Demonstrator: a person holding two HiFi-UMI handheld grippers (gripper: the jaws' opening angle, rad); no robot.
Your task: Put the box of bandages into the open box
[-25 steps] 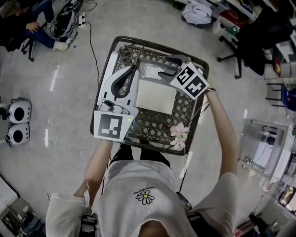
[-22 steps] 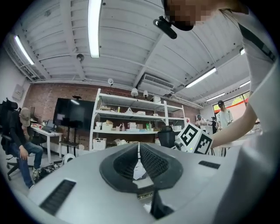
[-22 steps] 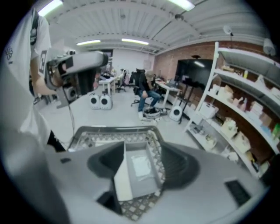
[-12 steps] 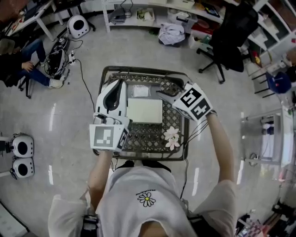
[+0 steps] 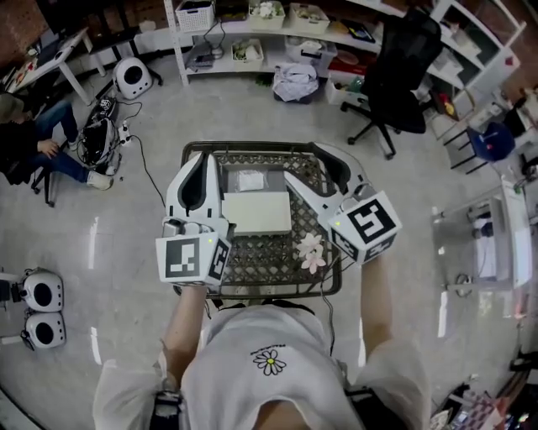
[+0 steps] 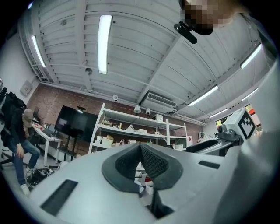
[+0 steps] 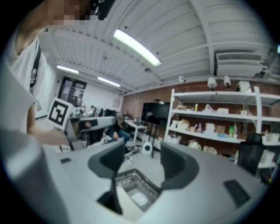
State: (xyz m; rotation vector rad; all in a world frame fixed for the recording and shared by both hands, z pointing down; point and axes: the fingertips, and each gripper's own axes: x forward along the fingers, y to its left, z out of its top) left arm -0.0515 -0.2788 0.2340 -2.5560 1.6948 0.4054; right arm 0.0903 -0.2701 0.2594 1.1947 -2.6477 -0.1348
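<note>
A flat white box [image 5: 256,212] lies in the middle of the black mesh cart [image 5: 269,260]. Just beyond it sits a small pale packet [image 5: 250,180]; I cannot tell which one is the bandage box. My left gripper [image 5: 205,159] is over the cart's left edge, tilted up, its jaws shut on nothing; its own view [image 6: 139,146] shows only ceiling and shelves. My right gripper [image 5: 301,161] hangs over the cart's right side, open and empty. Between its jaws [image 7: 142,159] I see the cart's far corner with the packet [image 7: 140,199] and the white box's edge [image 7: 124,208].
A pink-white artificial flower [image 5: 309,250] lies at the cart's near right. White shelving [image 5: 252,25] stands beyond the cart, with a black office chair [image 5: 395,76] to its right. A seated person [image 5: 21,143] and cables are at the far left on the grey floor.
Both grippers have pulled back toward me and tilted upward. The right one left the far side of the cart and is now at its right edge. The head camera has lifted to show more of the room.
</note>
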